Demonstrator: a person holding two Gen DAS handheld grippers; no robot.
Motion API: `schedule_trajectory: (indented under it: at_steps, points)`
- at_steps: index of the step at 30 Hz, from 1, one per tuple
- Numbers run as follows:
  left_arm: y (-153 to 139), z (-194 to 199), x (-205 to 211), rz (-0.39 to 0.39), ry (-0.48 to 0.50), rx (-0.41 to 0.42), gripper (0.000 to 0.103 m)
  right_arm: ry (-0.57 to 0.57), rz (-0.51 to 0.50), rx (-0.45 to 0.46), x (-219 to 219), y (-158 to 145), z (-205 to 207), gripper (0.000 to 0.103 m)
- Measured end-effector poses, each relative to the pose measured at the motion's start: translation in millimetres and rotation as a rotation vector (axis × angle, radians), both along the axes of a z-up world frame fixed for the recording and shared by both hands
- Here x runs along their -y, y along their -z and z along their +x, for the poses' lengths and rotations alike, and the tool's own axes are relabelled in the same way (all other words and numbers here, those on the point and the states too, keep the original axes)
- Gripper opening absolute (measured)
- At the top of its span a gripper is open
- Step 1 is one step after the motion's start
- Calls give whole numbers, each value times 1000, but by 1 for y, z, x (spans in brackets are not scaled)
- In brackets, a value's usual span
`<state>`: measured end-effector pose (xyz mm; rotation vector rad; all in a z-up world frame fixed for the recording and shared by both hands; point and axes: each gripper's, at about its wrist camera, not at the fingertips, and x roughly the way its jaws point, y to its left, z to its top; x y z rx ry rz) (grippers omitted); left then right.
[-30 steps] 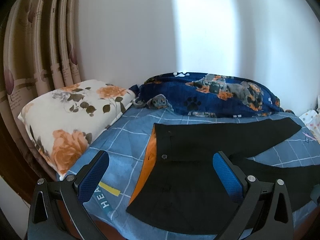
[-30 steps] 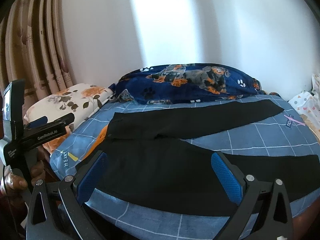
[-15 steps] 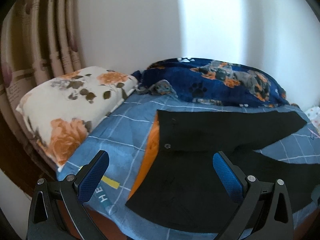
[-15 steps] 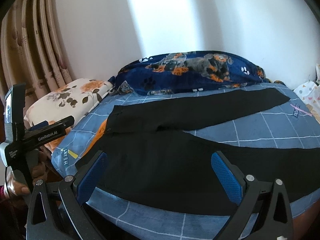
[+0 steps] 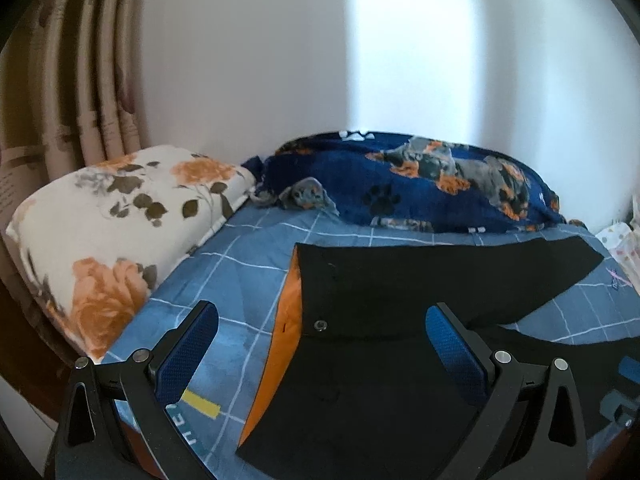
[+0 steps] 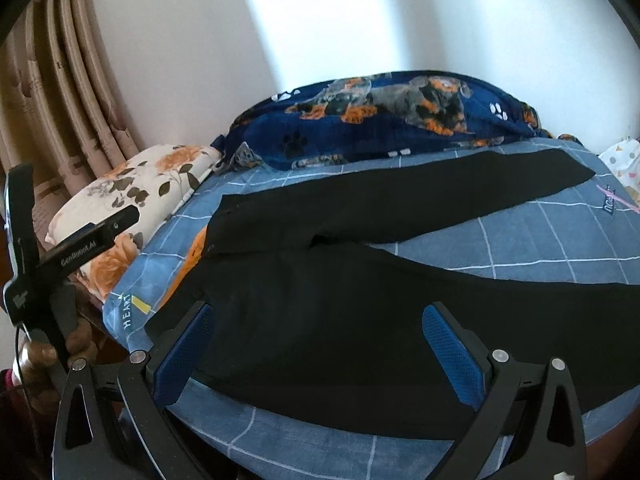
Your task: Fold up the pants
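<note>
A: Left wrist view, nearest item?
B: Left gripper (image 5: 322, 354), jaws spread, empty, above the waistband of the flat black cloth pants (image 5: 360, 368), orange lining showing.
A: Right wrist view?
B: Right gripper (image 6: 316, 344), likewise released, over the near leg by the bed edge.
A: Axis?
B: Legs run rightward, splayed apart across the blue checked bedsheet (image 6: 540, 240); open room between them.

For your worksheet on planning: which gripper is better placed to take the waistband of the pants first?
Probably the left gripper: it is open, and the orange-lined waistband of the black pants lies between its fingers. The right gripper faces mid-leg.
</note>
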<state>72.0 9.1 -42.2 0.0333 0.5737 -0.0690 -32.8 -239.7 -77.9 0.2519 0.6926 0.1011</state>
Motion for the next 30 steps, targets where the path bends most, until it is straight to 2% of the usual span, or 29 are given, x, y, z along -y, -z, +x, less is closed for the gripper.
schedule_trajectory:
  at_steps: [5, 9, 12, 14, 17, 19, 21, 25, 28, 30]
  points:
    - [12, 50, -1, 44, -13, -89, 103, 4, 4, -31, 6, 8, 15, 103]
    - [28, 105, -13, 31, 44, -173, 103, 18, 19, -72, 13, 20, 28, 103]
    - [44, 152, -29, -34, 125, -221, 103, 25, 28, -106, 19, 30, 39, 103]
    - [62, 191, -42, -105, 173, -299, 102, 29, 28, -123, 22, 37, 44, 103]
    - [83, 233, -57, -194, 167, -385, 90, 37, 38, -150, 28, 48, 52, 103]
    - [96, 255, -60, -210, 168, -430, 84, 45, 41, -166, 32, 53, 57, 103]
    - [108, 275, -59, -203, 198, -455, 80, 53, 45, -176, 35, 57, 61, 103]
    - [131, 301, -46, -162, 316, -522, 80, 66, 44, -188, 41, 60, 69, 103]
    - [140, 315, -37, -102, 343, -526, 80, 72, 38, -199, 44, 63, 76, 103]
    - [145, 323, -36, -132, 370, -535, 79, 73, 42, -210, 45, 67, 79, 103]
